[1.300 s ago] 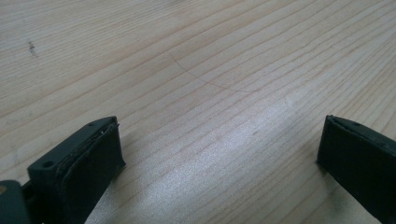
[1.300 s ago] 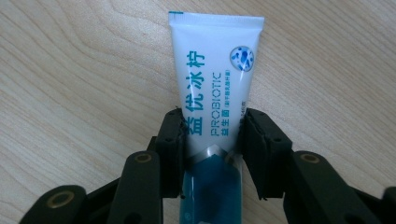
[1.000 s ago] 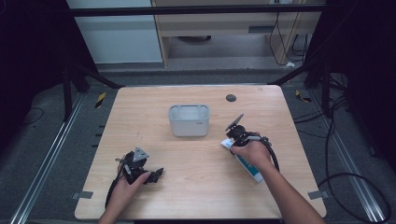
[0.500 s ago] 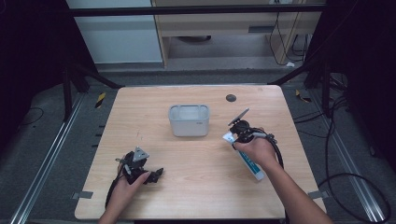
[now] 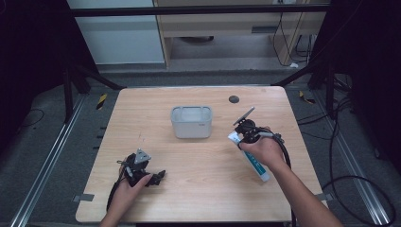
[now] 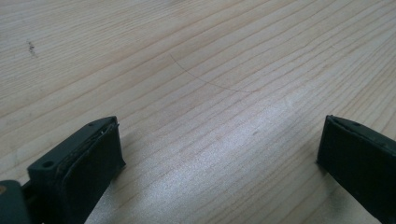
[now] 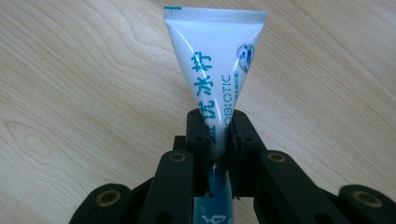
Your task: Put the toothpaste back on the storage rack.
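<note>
Wooden surface (image 5: 203, 189), pale, rectangular, with visible grain; one small dark round mark (image 5: 233, 99) near its far edge, right of centre. Grey plastic container (image 5: 191, 121), rectangular with rounded corners, open top, standing upright near the middle of the surface, slightly toward the far side. Toothpaste tube (image 5: 250, 157), white with teal lettering and a teal lower part, lying on the right half of the surface, crimped flat end toward the container, the other end toward the near right; well apart from the container. In the right gripper view the tube (image 7: 215, 70) runs up between the jaws, its flat crimped end at the top of that view, printed "OBIOTIC" beside teal characters and a small blue emblem. Right gripper (image 5: 244, 134), held in the person's right hand (image 5: 263, 150), positioned over the tube's crimped half; its jaws are clamped together on the tube body, pinching it from both sides, seen in the right gripper view (image 7: 217, 140). Whether the tube is lifted or resting on the wood cannot be told. Left gripper (image 5: 158, 177), held in the person's left hand (image 5: 126, 191), low over the near left part of the surface, grey three-cornered plate on top, well apart from the container and tube. In the left gripper view (image 6: 219, 154) its jaws stand wide apart with bare wood between them, a faint curved scratch (image 6: 205, 80) on the grain beyond.
</note>
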Action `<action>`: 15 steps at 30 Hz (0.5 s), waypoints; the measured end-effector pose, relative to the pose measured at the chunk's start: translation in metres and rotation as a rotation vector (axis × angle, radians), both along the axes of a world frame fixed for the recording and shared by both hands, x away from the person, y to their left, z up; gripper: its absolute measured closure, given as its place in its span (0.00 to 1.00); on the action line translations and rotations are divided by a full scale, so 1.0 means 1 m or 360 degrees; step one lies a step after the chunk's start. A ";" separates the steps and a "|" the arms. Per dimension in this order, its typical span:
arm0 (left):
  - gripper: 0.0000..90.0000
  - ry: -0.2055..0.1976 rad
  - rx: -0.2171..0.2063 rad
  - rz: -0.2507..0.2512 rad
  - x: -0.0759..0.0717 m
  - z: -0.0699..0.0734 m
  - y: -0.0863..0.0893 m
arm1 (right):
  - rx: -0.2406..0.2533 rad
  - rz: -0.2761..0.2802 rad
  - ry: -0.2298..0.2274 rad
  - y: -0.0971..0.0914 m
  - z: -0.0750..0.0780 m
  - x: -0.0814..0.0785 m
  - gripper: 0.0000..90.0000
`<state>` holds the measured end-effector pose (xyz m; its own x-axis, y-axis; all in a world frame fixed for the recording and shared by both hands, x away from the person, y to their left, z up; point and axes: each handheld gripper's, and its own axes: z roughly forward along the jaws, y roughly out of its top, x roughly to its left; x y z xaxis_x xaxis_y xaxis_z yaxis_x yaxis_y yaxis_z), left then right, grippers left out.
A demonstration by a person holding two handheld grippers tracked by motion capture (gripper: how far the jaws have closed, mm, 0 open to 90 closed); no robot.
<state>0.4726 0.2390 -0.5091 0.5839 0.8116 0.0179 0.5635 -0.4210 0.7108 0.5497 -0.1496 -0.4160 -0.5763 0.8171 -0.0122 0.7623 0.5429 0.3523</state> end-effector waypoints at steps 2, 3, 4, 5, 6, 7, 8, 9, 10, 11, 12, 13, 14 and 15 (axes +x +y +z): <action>0.00 -0.0002 -0.0005 0.0004 0.000 0.000 0.000 | -0.0001 0.0000 -0.0011 0.000 0.004 0.000 0.89; 0.00 -0.0002 -0.0005 0.0004 0.000 0.000 0.000 | -0.0001 0.0000 -0.0011 0.000 0.004 0.000 0.89; 0.00 -0.0002 -0.0005 0.0004 0.000 0.000 0.000 | 0.0002 0.0007 -0.0018 0.000 0.006 0.000 0.89; 0.00 -0.0002 -0.0005 0.0004 0.000 0.000 0.000 | 0.0006 0.0008 -0.0030 0.000 0.009 0.000 0.89; 0.00 -0.0002 -0.0005 0.0004 0.000 0.000 0.000 | 0.0011 0.0003 -0.0055 0.000 0.015 0.001 0.89; 0.00 -0.0002 -0.0005 0.0004 0.000 0.000 0.000 | 0.0011 0.0003 -0.0055 0.000 0.015 0.001 0.89; 0.00 -0.0002 -0.0005 0.0003 0.000 0.000 0.000 | 0.0018 -0.0001 -0.0065 0.000 0.017 0.001 0.89; 0.00 -0.0002 -0.0005 0.0004 0.000 0.000 0.000 | 0.0033 -0.0014 -0.0085 0.001 0.020 0.001 0.89; 0.00 -0.0002 -0.0005 0.0004 0.000 0.000 0.000 | 0.0039 -0.0007 -0.0098 0.000 0.022 0.001 0.89; 0.00 -0.0002 -0.0005 0.0005 0.000 0.000 0.000 | 0.0049 -0.0015 -0.0110 0.000 0.025 0.002 0.89; 0.00 -0.0002 -0.0005 0.0003 0.000 0.000 0.000 | 0.0066 -0.0014 -0.0128 0.000 0.027 0.002 0.89; 0.00 -0.0002 -0.0005 0.0003 0.000 0.000 0.000 | 0.0083 -0.0014 -0.0148 0.000 0.031 0.003 0.89; 0.00 -0.0002 -0.0005 0.0003 0.000 0.000 0.000 | 0.0093 -0.0019 -0.0159 0.000 0.033 0.002 0.89; 0.00 -0.0002 -0.0005 0.0004 0.000 0.000 0.000 | 0.0111 -0.0024 -0.0180 0.000 0.036 0.002 0.89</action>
